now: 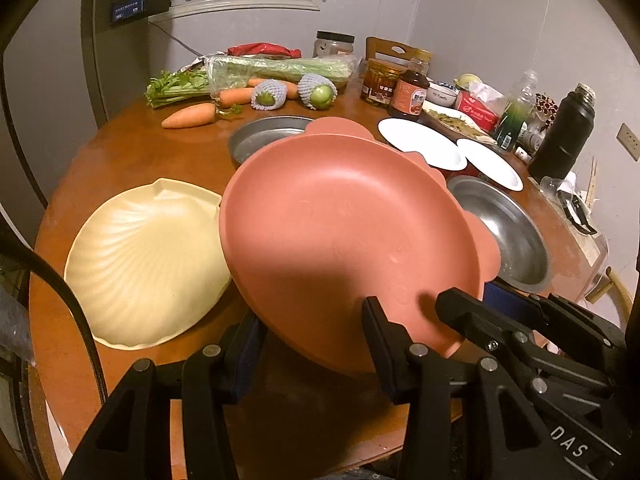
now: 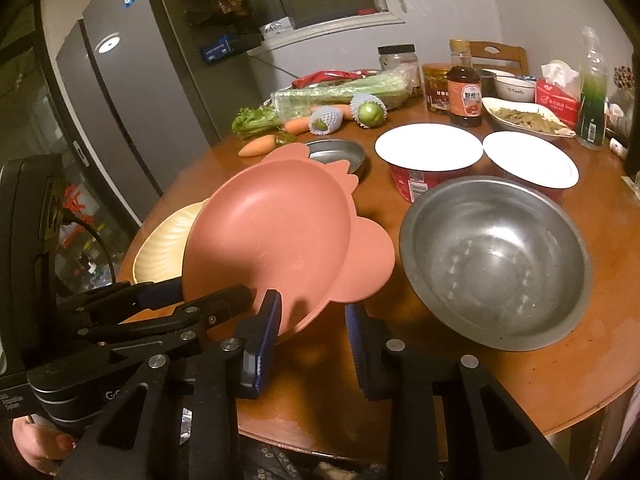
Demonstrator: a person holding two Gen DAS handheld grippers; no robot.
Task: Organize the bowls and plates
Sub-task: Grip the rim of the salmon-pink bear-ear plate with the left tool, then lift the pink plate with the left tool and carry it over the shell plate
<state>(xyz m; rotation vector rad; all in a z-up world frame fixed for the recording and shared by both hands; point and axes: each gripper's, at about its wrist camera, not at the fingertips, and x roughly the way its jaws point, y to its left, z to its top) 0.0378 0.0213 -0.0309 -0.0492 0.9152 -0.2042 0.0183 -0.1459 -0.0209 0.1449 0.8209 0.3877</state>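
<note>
Plates are lying across the frame from left to right: at the left of the left wrist view a cream shell-shaped plate (image 1: 150, 264) is resting flat on the round wooden table (image 1: 120, 148), and over its right edge a pink plate (image 1: 340, 236) is hanging tilted, raised off the wood. The left gripper (image 1: 316, 344) is pinching this pink plate's near rim, one finger above and one below. In the right wrist view the right gripper (image 2: 312, 336) is standing spread and empty just below the pink plate's scalloped edge. To the right a steel bowl (image 2: 496, 260) is sitting close beside that edge, with a shallow metal dish (image 2: 340, 156) and two white lids (image 2: 428, 146) further up the frame. The pink plate is looking light, stiff and smooth, likely plastic, so a rim pinch may be slipping under tilt; a deeper hold seems wiser. Open room is lying mostly toward the lower right of the frame, near the table edge.
</note>
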